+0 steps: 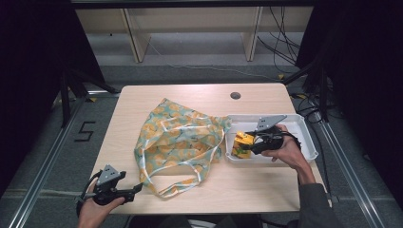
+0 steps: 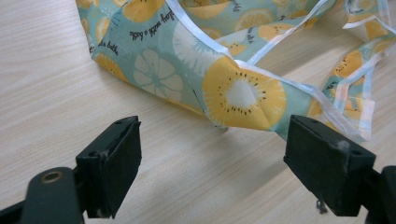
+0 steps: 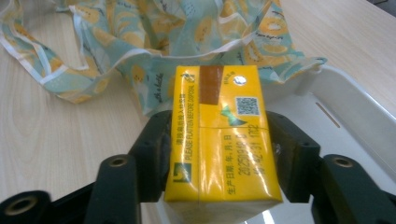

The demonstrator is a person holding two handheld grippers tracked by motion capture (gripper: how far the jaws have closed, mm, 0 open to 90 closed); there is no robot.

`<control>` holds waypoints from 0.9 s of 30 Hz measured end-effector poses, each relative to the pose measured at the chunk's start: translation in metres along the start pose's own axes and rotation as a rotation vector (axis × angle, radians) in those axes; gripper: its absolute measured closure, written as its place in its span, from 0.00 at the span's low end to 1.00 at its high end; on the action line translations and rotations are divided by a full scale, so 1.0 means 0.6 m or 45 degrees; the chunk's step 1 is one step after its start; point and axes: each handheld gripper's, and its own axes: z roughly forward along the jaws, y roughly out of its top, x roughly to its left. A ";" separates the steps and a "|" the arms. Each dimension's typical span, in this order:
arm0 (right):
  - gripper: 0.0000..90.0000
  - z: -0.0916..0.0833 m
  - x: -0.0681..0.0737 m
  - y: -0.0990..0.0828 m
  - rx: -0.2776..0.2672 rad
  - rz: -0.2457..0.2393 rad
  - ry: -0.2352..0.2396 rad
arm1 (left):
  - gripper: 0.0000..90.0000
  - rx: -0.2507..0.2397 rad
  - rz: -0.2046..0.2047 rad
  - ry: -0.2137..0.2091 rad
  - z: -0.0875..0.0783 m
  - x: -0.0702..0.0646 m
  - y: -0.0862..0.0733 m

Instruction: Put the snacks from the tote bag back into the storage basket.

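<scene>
**Yellow carton between the right tongs, over the tray**

Yellow carton [image 3: 219, 135] sits right up against the lens in the right tongs' view, its printed top facing up, and the right tongs [image 3: 218, 156] have a black jaw on each of its long sides. The pads sit flush against the carton, so the right tongs are gripping it. From above, the carton [image 1: 243, 144] is over the left end of the white tray [image 1: 304, 137], just beside the fruit-print bag [image 1: 178, 137], whose cloth laps onto the tray's near-left corner. The tray lies on the counter [image 1: 199, 97], touching the bag on the bag's right.

Over to the other hand: the left tongs [image 2: 212, 161] stand wide open with bare counter between the jaws, nothing gripped. A kiwi-slice corner of the bag [image 2: 243, 95] lies just beyond them, near but not touching. Seen from above, the left tongs [image 1: 138, 187] hover at the counter's near-left edge, just beside the bag's white-edged handle loop.
</scene>
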 end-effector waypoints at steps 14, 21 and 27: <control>0.33 -0.054 0.027 -0.018 -0.085 0.154 -0.119 | 0.20 0.001 -0.027 0.002 0.001 0.000 -0.002; 0.38 -0.079 0.035 -0.034 -0.108 0.190 -0.176 | 0.20 -0.005 -0.009 0.001 0.001 0.002 0.000; 0.71 -0.094 0.058 -0.050 -0.094 0.109 -0.152 | 0.20 0.036 0.025 0.006 -0.003 0.005 0.001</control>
